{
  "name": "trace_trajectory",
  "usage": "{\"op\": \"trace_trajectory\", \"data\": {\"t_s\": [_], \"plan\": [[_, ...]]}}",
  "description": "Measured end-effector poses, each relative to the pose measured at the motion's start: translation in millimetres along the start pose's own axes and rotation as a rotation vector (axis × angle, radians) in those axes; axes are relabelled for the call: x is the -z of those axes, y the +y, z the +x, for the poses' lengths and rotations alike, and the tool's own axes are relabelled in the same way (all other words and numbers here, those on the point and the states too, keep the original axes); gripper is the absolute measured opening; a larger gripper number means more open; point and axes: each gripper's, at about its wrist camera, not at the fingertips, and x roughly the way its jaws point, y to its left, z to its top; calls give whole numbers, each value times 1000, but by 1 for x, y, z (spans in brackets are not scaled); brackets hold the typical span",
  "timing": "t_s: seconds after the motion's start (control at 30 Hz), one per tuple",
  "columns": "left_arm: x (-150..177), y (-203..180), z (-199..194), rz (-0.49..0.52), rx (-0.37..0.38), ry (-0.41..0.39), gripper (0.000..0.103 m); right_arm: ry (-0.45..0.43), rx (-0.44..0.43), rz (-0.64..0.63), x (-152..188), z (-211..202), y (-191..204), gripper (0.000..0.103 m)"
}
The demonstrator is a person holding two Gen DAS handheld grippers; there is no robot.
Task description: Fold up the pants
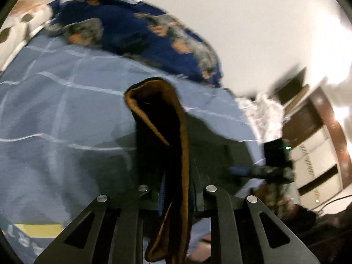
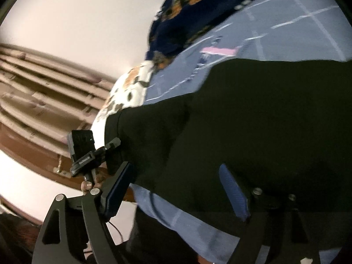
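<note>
Clamped in the left gripper point(image 1: 173, 195): a brown-lined fold of the dark pants point(image 1: 162, 136), raised above the blue checked bed point(image 1: 55, 110). Right gripper point(image 2: 176, 189) fingers stand apart, the right blue pad point(image 2: 234, 191) against the pants; contact hard to confirm. Motion blur obscures the navy floral blanket point(image 1: 132, 28).

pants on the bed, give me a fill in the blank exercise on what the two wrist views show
1. The fabric of the pants is ____ on the outside.
2. The lining showing between the left gripper fingers is ____.
3. The bedsheet is light blue with ____ grid lines.
4. The right gripper has its blue-padded fingers spread ____.

Missing words: black; brown; white; apart
</note>
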Motion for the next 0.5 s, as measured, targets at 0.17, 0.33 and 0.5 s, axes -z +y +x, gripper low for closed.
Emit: {"op": "trace_trajectory", "data": {"t_s": [0.17, 0.33, 0.5], "plan": [[-4, -43, 33, -5, 109, 13, 18, 21, -117, -1, -1, 15, 14, 81], [1, -80, 90, 10, 186, 81, 19, 10, -220, 8, 7, 6, 16, 88], [1, -99, 132, 1, 247, 163, 23, -14, -274, 43, 12, -10, 4, 96]]}}
